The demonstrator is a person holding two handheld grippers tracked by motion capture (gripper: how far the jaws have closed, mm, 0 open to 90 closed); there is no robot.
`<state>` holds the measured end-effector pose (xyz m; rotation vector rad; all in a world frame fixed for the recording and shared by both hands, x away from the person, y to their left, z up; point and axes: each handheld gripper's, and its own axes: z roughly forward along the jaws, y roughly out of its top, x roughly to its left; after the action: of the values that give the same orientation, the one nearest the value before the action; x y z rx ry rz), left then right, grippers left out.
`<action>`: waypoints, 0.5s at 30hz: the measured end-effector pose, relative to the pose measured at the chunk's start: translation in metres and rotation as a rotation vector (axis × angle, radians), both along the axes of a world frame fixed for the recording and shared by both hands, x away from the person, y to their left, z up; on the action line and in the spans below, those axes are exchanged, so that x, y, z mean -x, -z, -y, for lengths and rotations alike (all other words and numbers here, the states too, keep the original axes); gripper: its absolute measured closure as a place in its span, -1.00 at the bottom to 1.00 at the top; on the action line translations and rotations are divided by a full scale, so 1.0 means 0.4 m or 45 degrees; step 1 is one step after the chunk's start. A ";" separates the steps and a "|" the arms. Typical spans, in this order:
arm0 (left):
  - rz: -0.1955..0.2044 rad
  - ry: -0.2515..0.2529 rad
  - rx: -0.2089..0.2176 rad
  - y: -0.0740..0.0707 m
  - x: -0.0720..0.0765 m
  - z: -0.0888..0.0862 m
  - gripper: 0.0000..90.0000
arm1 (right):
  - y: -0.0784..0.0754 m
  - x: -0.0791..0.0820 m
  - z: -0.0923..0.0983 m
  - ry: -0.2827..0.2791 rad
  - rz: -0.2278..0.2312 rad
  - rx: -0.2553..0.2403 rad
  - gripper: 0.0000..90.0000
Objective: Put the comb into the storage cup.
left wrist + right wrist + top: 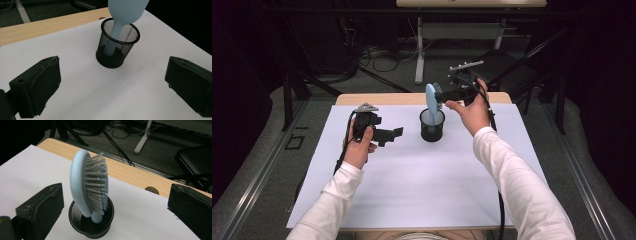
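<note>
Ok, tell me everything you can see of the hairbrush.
The hairbrush is pale blue, plastic-looking, with an oval head and a dense pad of matching bristles on one face. It stands handle-down in the black mesh cup, head rising well above the rim and leaning against it. The right gripper sits open near the head, not gripping it.

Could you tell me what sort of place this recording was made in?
Probably a lab or recording workspace: a table covered with a white sheet, dark curtains around it, loose cables on the floor, and a second desk behind.
</note>
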<state>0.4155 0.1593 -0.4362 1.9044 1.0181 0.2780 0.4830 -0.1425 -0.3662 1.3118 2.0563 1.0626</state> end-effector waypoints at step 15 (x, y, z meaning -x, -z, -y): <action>0.019 0.014 -0.002 -0.018 0.024 -0.049 -0.99 | -0.003 0.087 0.104 -0.017 0.040 -0.068 -1.00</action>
<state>0.4057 0.1790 -0.4288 1.9059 0.9976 0.2860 0.4482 -0.1843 -0.3651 1.3009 2.0296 1.1439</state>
